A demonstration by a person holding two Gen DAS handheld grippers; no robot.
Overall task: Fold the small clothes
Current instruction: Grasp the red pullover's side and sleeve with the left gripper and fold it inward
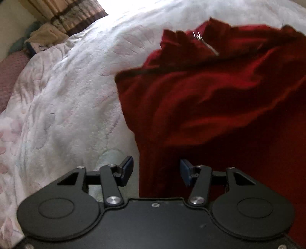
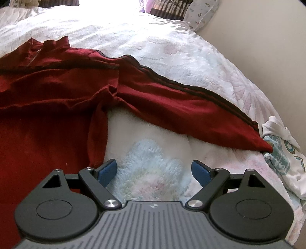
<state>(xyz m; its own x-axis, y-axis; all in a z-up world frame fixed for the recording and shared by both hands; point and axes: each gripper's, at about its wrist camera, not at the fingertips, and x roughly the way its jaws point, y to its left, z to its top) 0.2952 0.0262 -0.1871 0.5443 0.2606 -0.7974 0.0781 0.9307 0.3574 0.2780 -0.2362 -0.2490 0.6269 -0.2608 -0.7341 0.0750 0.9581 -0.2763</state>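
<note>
A dark red zip-up jacket (image 1: 220,99) lies spread on a white floral bedspread (image 1: 67,95); its zipper pull (image 1: 198,38) shows near the collar. My left gripper (image 1: 156,172) is open over the jacket's lower left edge, nothing between its blue pads. In the right wrist view the same jacket (image 2: 47,107) fills the left side, and its sleeve (image 2: 191,107) with dark stripes stretches right. My right gripper (image 2: 154,172) stands open above the bedspread (image 2: 149,172), just right of the jacket's side hem and below the sleeve, holding nothing.
A white garment with teal print (image 2: 281,153) lies bunched at the sleeve's cuff, near the bed's right edge. Pillows (image 1: 11,76) and a striped curtain (image 1: 76,15) sit at the far left; another pillow (image 2: 202,15) is at the far right by a beige wall.
</note>
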